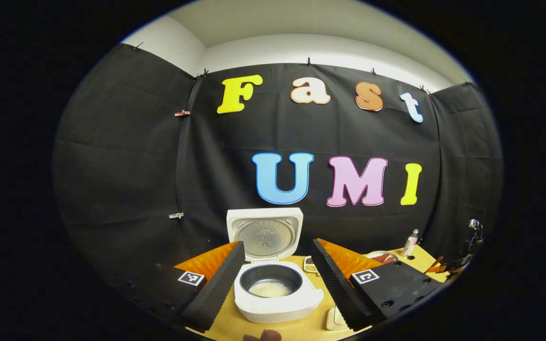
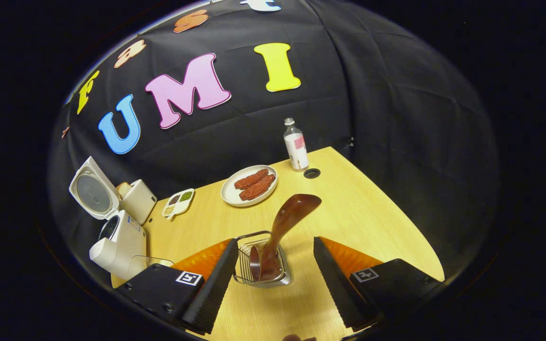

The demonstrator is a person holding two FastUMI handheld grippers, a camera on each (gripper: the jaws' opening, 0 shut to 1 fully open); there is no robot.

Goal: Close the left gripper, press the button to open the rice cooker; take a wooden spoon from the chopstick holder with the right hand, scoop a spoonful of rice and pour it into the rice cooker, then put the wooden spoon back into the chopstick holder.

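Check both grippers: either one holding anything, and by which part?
Nothing held. The right hand-held gripper is open around the holder with the wooden spoon inside it; the left hand-held gripper is open before the rice cooker.

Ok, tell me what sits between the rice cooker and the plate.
In the right gripper view, a small divided dish sits on the table between the rice cooker and the plate.

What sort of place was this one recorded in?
Likely a mock kitchen set up in a recording booth, not a real home: a wooden table against black cloth walls, holding an open rice cooker, a plate of food and a chopstick holder.
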